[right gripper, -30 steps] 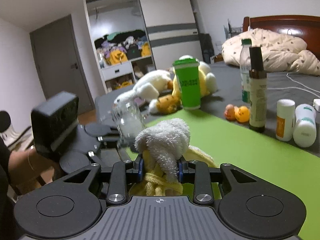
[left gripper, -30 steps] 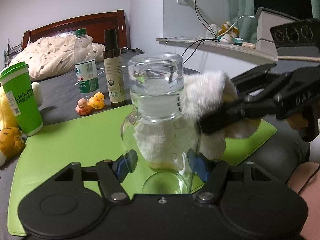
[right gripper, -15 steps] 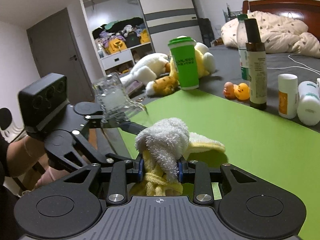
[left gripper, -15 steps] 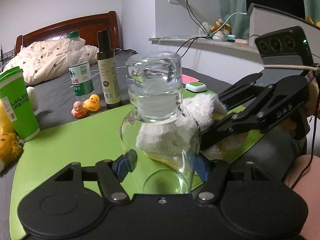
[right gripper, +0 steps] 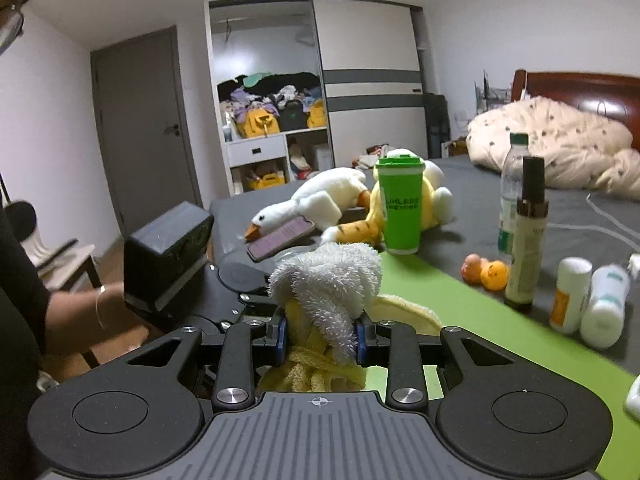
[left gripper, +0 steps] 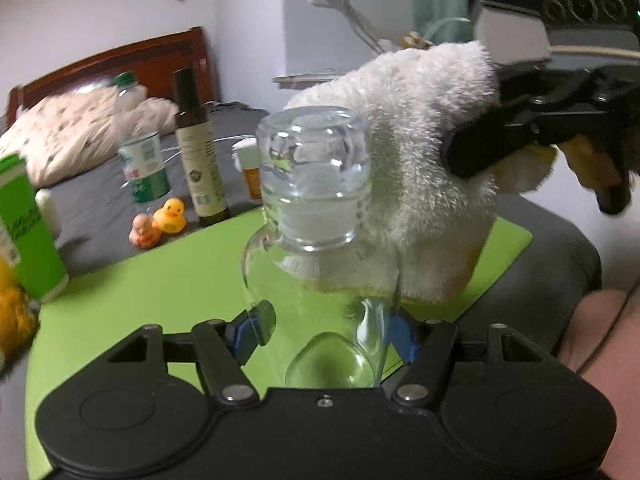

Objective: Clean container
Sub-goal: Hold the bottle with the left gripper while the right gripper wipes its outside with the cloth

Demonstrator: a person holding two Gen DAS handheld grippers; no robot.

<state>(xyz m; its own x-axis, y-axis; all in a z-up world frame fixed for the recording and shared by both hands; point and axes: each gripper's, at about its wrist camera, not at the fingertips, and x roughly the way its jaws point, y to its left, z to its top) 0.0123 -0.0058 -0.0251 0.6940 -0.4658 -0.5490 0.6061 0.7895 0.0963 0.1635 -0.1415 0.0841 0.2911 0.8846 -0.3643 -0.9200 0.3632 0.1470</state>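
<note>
Wiping looks under way, not finished: the left tongs (left gripper: 326,330) clamp the clear glass container (left gripper: 316,216) while the right tongs (right gripper: 320,338), squeezed tight on the fluffy cloth (left gripper: 432,160), press it against the container's side.

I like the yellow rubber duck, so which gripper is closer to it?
Left. The left gripper, holding the glass bottle, sits just across the green mat from the rubber duck; the right gripper is farther away.

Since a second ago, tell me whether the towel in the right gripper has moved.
Yes. In the left wrist view the towel has risen from beside the glass bottle's body to above its cap, carried by the right gripper.
</note>
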